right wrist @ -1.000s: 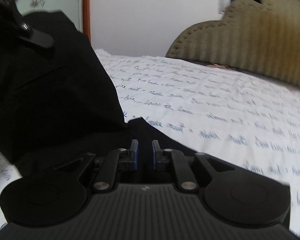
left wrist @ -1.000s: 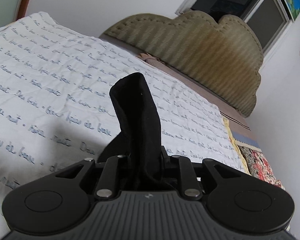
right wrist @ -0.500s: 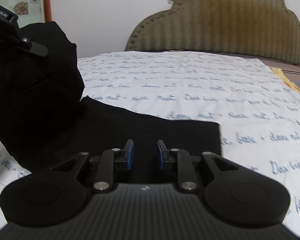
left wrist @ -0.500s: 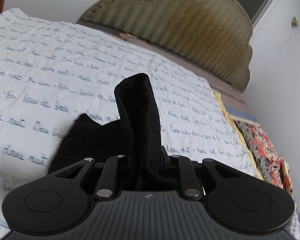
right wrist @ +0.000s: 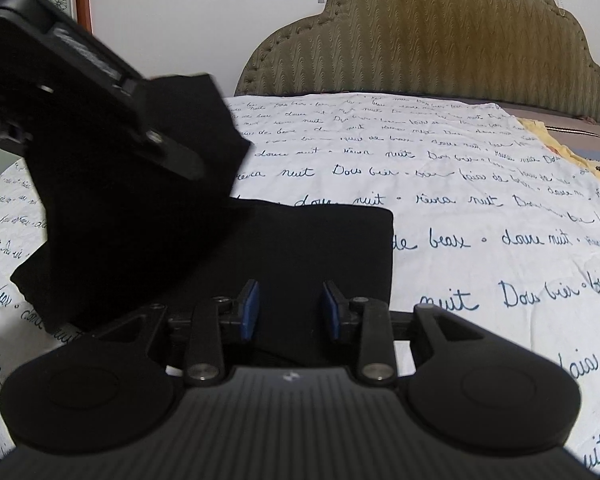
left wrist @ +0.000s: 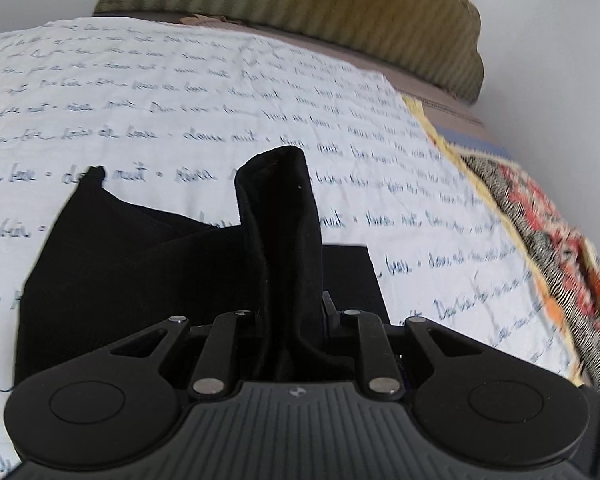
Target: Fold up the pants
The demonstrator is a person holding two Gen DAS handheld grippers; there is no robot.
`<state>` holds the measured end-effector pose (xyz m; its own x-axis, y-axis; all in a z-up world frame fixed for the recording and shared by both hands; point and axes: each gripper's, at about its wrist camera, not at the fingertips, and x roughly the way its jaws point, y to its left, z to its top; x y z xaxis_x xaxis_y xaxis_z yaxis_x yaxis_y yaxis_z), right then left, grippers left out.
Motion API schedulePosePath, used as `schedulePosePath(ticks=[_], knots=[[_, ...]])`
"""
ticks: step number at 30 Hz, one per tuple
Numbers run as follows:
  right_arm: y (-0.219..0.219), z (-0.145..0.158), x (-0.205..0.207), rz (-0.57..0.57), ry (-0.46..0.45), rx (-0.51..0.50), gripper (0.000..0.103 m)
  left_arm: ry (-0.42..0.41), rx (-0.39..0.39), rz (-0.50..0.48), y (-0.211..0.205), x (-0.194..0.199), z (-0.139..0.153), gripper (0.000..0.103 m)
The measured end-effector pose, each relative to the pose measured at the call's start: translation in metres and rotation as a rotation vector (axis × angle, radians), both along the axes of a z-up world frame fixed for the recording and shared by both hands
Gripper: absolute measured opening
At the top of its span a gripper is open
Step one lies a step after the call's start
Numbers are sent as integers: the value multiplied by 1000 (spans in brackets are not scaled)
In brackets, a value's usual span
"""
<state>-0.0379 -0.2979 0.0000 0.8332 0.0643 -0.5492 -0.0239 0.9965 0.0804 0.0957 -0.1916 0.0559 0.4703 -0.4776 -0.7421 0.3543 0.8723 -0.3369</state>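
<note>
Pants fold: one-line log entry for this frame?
left gripper: shut on black pants, raised | right gripper: open, over pants | surface: script-print bedspread

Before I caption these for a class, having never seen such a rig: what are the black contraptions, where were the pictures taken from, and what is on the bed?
A person holds a two-finger gripper in each hand; each carries a fisheye camera looking along its fingers. One picture is from the left gripper, shut on a bunched fold of black pants that stands up from it. The other is from the right gripper, open and holding nothing, its blue pads low over the pants, which lie partly folded on a white bedspread printed with blue handwriting. Beyond is an olive upholstered headboard.
</note>
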Motion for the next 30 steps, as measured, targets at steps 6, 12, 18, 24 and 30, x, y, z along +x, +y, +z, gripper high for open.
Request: schedulePosePath(ticks=[6,12,18,24,30], knots=[[-1,-2,-4,-14,3,-11,34,0,38,-25,-24,1,-13,20],[-1,-2,-8,-21,1,-15,36,-51,72,-61,-51,1,-15,22],[0,-4,-10,-31,11,-22,39,9,46,-139,-63,5,-22,53],[-6,-5,-15,-50,20,-11,42,-4,-23,-137,-53,3,-9,62],[-9,-2,-22,-87,42,-52,56,-52,-158,-92,-26,6,19,71]])
